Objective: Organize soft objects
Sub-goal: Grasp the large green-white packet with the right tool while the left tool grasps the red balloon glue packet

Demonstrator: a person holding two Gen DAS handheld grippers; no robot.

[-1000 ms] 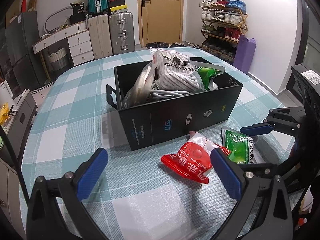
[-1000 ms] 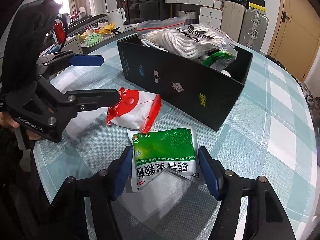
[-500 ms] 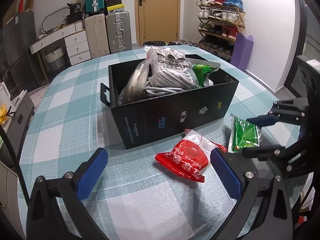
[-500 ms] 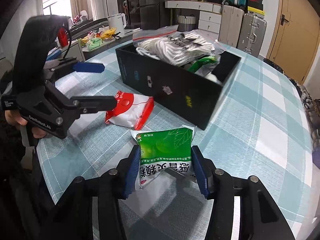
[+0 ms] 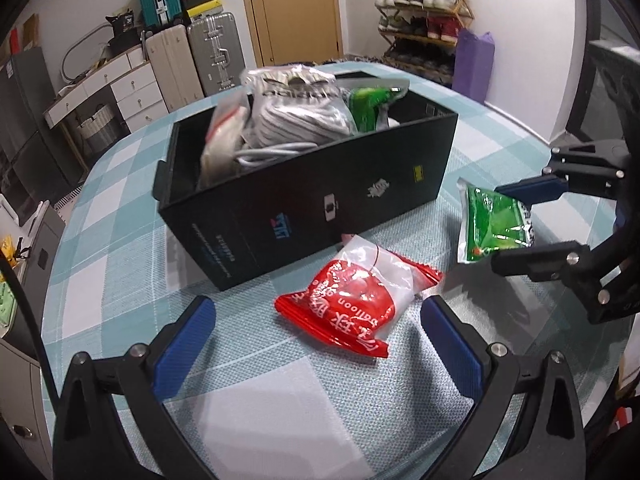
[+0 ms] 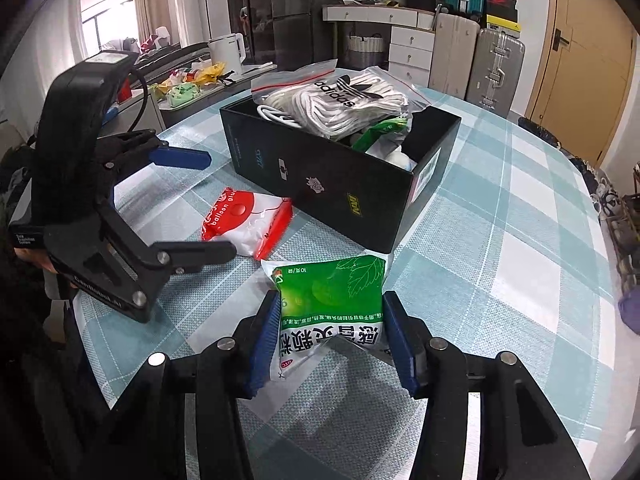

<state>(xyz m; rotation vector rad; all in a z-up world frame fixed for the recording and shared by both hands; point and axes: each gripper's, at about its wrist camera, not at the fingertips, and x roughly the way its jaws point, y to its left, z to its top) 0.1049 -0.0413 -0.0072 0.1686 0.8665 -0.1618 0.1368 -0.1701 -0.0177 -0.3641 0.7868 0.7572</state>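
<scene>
My right gripper (image 6: 330, 338) is shut on a green medicine packet (image 6: 332, 300) and holds it lifted off the table, to the right of the box; the packet (image 5: 494, 220) and right gripper (image 5: 520, 226) show in the left wrist view. A red and white balloon-glue packet (image 5: 358, 300) lies on the checked tablecloth in front of a black open box (image 5: 320, 200). The box holds a bagged white adidas item (image 6: 340, 98) and a green packet (image 5: 370, 106). My left gripper (image 5: 320, 340) is open and empty, just short of the red packet (image 6: 244, 220).
The round table (image 5: 120, 240) has a teal and white checked cloth; its edge curves near on the left and right. Suitcases (image 5: 208, 52), a white drawer unit (image 5: 132, 92) and a shoe rack (image 5: 424, 20) stand beyond it. A side counter with a kettle (image 6: 226, 50) is behind.
My right gripper closed on the green packet and lifted it off the table. My left gripper stayed open near the red packet.
</scene>
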